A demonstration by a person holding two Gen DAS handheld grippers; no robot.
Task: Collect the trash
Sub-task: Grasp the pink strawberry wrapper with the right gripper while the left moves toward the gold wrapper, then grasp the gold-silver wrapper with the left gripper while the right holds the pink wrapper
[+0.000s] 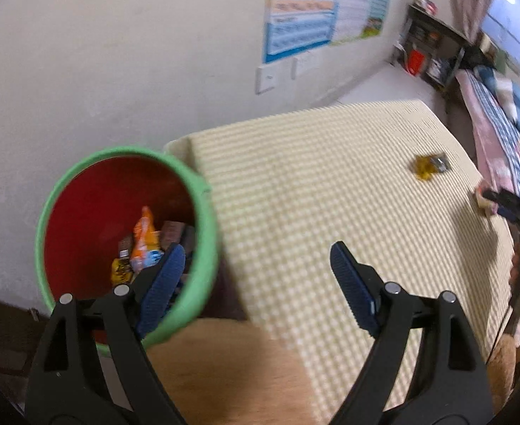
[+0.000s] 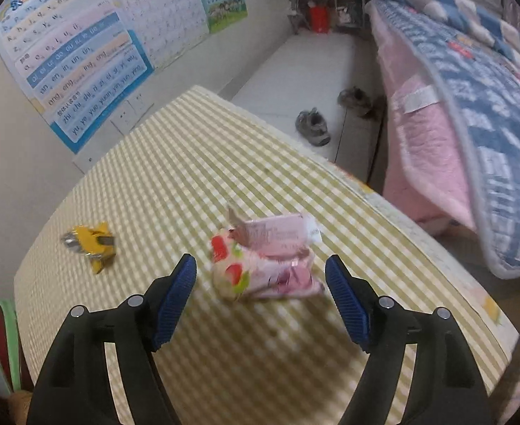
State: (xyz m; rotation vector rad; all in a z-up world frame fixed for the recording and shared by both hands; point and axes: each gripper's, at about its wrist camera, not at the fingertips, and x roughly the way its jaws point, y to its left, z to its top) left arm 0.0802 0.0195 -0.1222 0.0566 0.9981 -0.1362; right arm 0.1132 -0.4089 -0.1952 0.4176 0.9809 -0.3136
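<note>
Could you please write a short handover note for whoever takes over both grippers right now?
Left gripper: open, empty, held by the green-rimmed bin at the table's corner.
Right gripper: open, empty, lined up just short of the pink wrapper on the checked tablecloth; not touching it as far as I can tell.
Done: several wrappers already lie in the bin.
Left: grasp the pink wrapper and drop it in the bin, then fetch the yellow wrapper, which lies apart from the pink one, toward the bin side of the table.
</note>
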